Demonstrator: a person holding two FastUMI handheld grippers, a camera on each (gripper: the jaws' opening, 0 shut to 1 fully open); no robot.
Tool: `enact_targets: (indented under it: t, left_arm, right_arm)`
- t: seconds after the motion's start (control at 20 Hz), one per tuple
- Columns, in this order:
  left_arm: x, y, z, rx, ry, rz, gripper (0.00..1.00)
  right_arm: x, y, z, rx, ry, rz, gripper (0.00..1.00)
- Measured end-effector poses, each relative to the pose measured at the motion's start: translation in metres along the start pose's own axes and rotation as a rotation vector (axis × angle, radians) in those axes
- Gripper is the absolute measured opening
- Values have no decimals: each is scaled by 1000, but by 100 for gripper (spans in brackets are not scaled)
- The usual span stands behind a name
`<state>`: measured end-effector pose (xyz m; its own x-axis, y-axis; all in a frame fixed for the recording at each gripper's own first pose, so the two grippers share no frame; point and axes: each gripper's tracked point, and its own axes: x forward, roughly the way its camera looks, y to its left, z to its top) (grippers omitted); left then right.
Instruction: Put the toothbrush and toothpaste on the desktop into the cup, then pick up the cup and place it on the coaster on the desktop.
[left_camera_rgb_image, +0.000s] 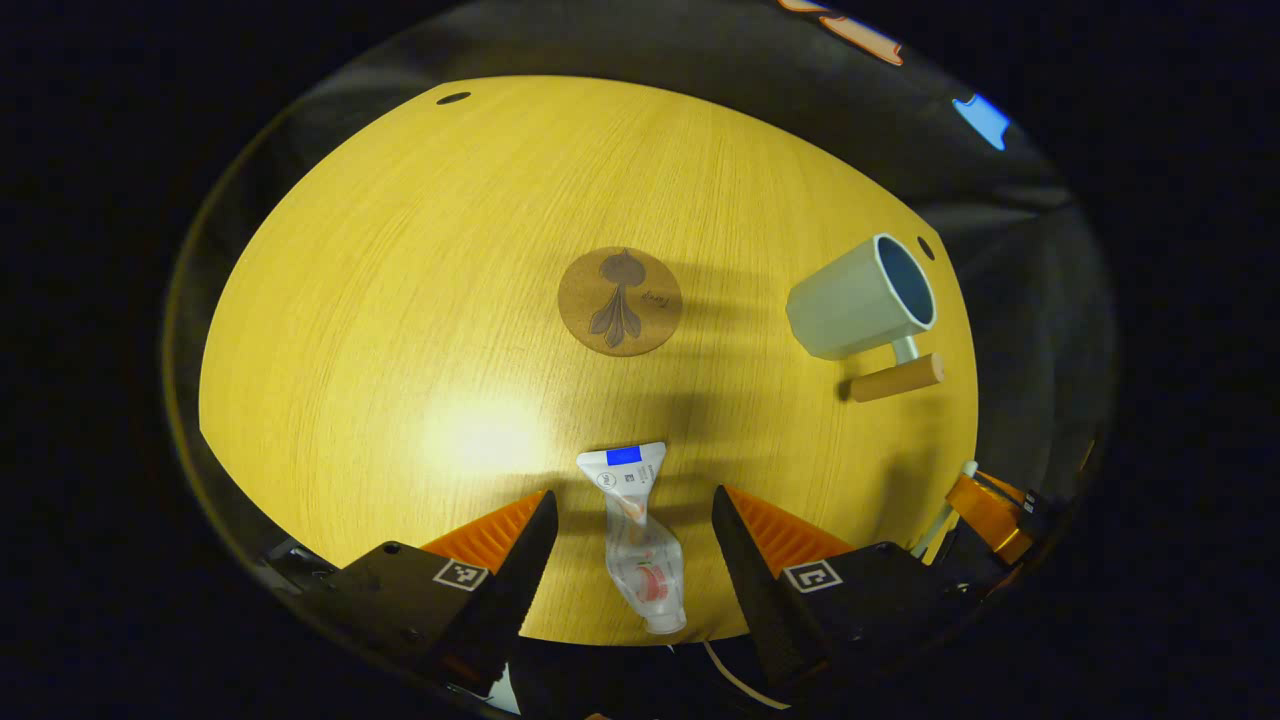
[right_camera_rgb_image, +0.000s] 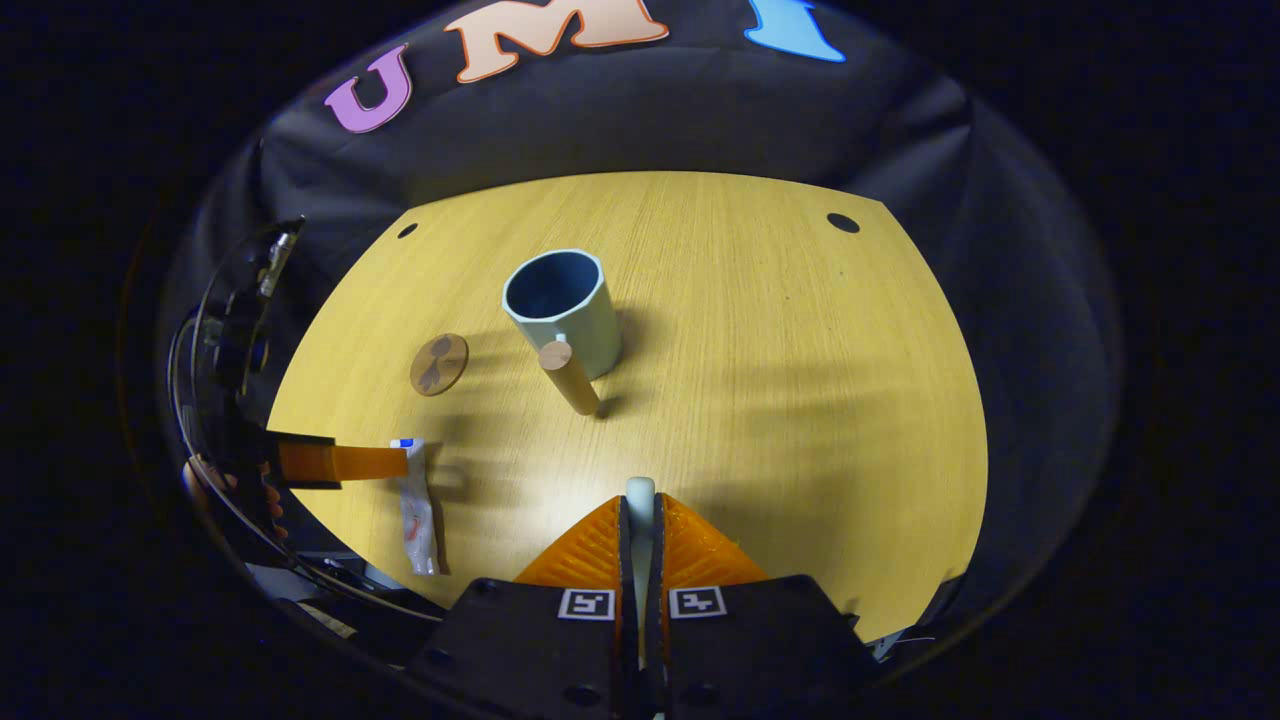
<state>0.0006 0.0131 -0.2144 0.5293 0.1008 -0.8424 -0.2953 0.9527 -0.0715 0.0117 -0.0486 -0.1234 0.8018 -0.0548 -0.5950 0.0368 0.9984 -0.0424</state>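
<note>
Straddling the toothpaste (left_camera_rgb_image: 636, 540) with your left gripper (left_camera_rgb_image: 633, 525), fingers spread wide, nothing held; the tube lies flat on the desktop (left_camera_rgb_image: 400, 300) in the gap between the two fingers, touching neither as far as I can tell. Its long axis runs roughly along the gripper's forward line, crimped blue-marked end pointing away, cap end toward you, so the fingers would close across the tube's narrow width. That alignment is what the coming grab turns on, and it looks good: a lowering and a squeeze should do it. Mind the crumpled, soft body; I'd expect it to squash and slip if you pinch near the cap.

Your right gripper (right_camera_rgb_image: 640, 500) is closed tight on a slim white object whose rounded tip pokes out between the fingertips. That is probably the toothbrush (right_camera_rgb_image: 640, 492), though too little shows to be sure.

Cup (right_camera_rgb_image: 562, 308) stands upright on the desktop, mouth open, wooden handle (right_camera_rgb_image: 570, 377) facing the right gripper, straight ahead of it and well apart. From the left gripper view the cup sits far off to the right, so the right hand is nearer to it. Coaster (left_camera_rgb_image: 620, 300) lies bare, ahead of the left gripper, beside the cup but apart from it.

Judged stage: early, nothing in the cup yet.
</note>
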Motion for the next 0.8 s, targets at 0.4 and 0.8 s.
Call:
enact_targets:
  t: [0.4,0.8]
  left_arm:
    - [25,7,-8,-48,61,56,68]
    - [28,12,-7,-17,60,107,40]
  right_arm:
    - [-21,-55,-5,13,-34,-35,6]
    - [-17,-67,0,7,-48,-16,6]
